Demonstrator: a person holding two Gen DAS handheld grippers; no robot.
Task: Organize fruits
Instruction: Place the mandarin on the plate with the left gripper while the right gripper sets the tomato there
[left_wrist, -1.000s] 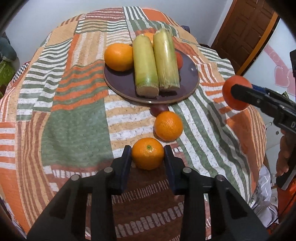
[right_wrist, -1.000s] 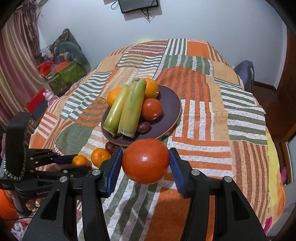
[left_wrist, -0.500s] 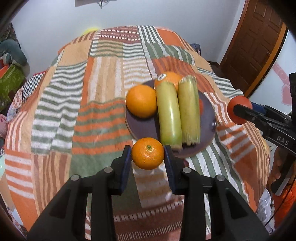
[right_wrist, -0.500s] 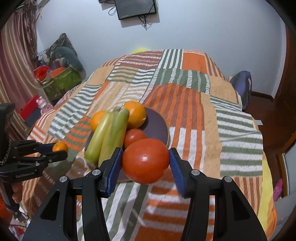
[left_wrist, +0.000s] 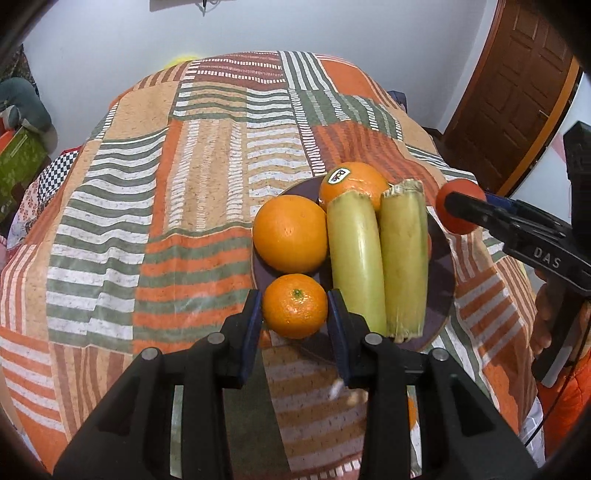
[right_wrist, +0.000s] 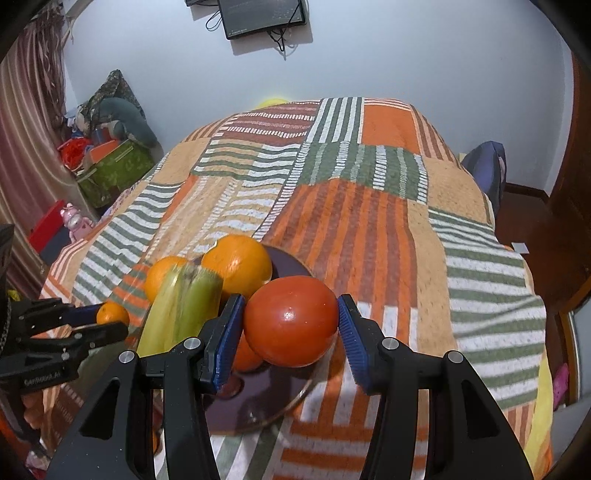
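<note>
Status: the round dark purple plate (left_wrist: 445, 280) on the patchwork bedspread of orange, green and white striped panels (left_wrist: 155, 206) already carries most of the produce. Visible on it are two pale green cut stalk sections (left_wrist: 376, 258) lying side by side, a large plain orange (left_wrist: 290, 232) at their left, and a second large orange with an oval brand sticker (left_wrist: 351, 181) behind them. In the right wrist view a further small red-orange fruit (right_wrist: 245, 356) sits on the plate, partly hidden behind the gripper finger; its kind cannot be determined.

Remaining: two items are not yet set down, one in each tool.

Left gripper (left_wrist: 295, 314): jaws closed on a small mandarin orange with a green stem scar (left_wrist: 294, 306), both blue pads pressing its sides. The mandarin hangs over the near left edge of the plate, just in front of the plain orange and just beside the near end of the left stalk section. Contact with the plate cannot be confirmed.

Right gripper (right_wrist: 291, 325): jaws partly open and clamped on a glossy red tomato (right_wrist: 291, 321), pads against both flanks. The tomato is held over the right part of the plate, beside the stickered orange and the stalk ends, above bare plate surface.

Judgement: the task appears near completion; release of both fruits onto free plate area is what remains, as far as these views show
</note>
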